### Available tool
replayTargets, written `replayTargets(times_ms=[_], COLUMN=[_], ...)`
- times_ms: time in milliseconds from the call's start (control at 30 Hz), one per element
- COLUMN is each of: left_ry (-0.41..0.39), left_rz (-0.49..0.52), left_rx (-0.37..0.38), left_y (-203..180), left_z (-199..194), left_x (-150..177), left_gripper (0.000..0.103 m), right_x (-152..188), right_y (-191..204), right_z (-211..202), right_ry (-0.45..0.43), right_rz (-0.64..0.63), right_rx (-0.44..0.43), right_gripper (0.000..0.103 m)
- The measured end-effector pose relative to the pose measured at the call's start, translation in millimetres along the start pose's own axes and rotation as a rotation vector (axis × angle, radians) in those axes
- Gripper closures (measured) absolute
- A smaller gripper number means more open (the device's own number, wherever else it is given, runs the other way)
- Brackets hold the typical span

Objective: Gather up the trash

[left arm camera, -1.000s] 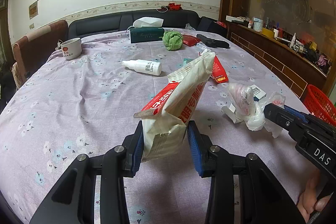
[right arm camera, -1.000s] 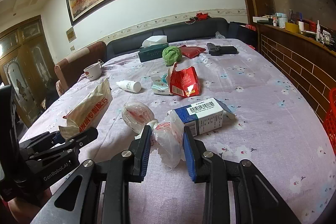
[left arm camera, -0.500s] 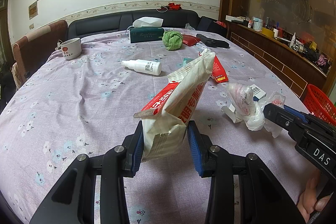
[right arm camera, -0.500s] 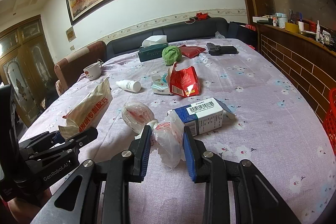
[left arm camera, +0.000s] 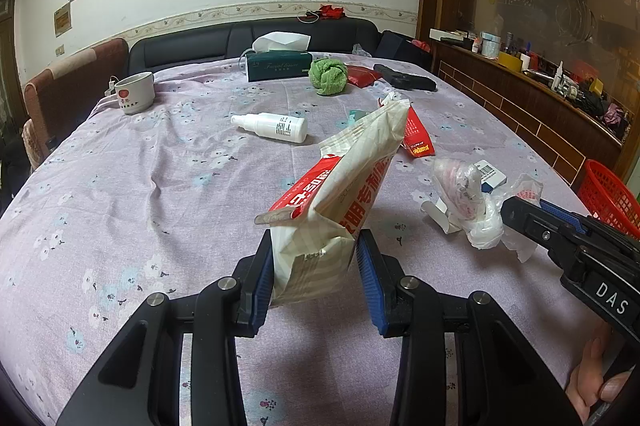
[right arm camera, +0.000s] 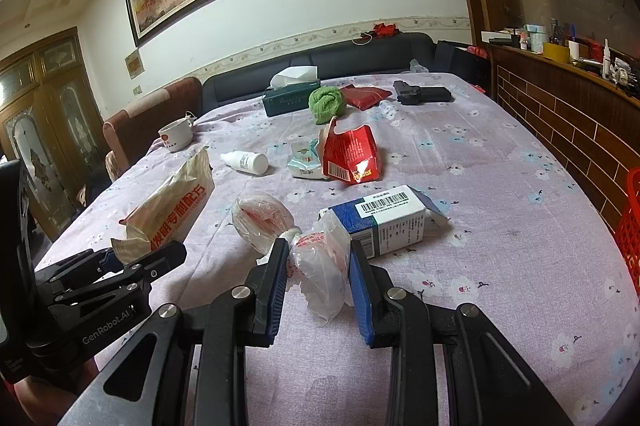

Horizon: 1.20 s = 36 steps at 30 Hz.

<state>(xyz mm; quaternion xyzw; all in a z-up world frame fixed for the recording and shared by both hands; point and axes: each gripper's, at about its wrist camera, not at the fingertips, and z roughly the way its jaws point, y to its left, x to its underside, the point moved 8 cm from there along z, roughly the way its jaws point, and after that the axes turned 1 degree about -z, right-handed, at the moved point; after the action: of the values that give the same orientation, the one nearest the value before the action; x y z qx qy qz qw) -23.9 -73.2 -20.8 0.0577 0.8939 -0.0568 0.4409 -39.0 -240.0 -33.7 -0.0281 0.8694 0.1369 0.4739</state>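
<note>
Both grippers stand at the near edge of the counter [right arm camera: 500, 162], each astride a piece of trash. The left gripper [left arm camera: 314, 266] has its jaws narrowed on the bottom end of a cream-and-red paper packet [left arm camera: 340, 194]; the packet's long axis runs up and away from the jaws toward the counter's far edge, so the jaws grip it crosswise at its base. The right gripper [right arm camera: 318, 274] has its jaws close about a crumpled clear plastic bag [right arm camera: 320, 266], which hangs slack between the pads; whether they fully pinch it cannot be told. A blue-and-white carton [right arm camera: 392, 222] lies just beside the bag, on its far right. A red basket [left arm camera: 608, 198] stands off the counter's right edge, nearer the right gripper; it is the likely destination, so the bag has the shorter path.
</note>
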Motion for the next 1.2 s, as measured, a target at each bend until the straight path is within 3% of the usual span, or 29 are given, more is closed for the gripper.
replayTargets(times_ms=[1200], left_ry=[-0.009], left_rz=[0.002], left_rx=[0.008], left_y=[-3.2], left_z=[-1.3], left_x=[-1.1], left_gripper=[0.065], right_x=[-0.1], right_y=[-5.9], right_z=[1.1], right_ry=[0.004], right_rz=[0.012], right_rx=[0.021], right_gripper=[0.071])
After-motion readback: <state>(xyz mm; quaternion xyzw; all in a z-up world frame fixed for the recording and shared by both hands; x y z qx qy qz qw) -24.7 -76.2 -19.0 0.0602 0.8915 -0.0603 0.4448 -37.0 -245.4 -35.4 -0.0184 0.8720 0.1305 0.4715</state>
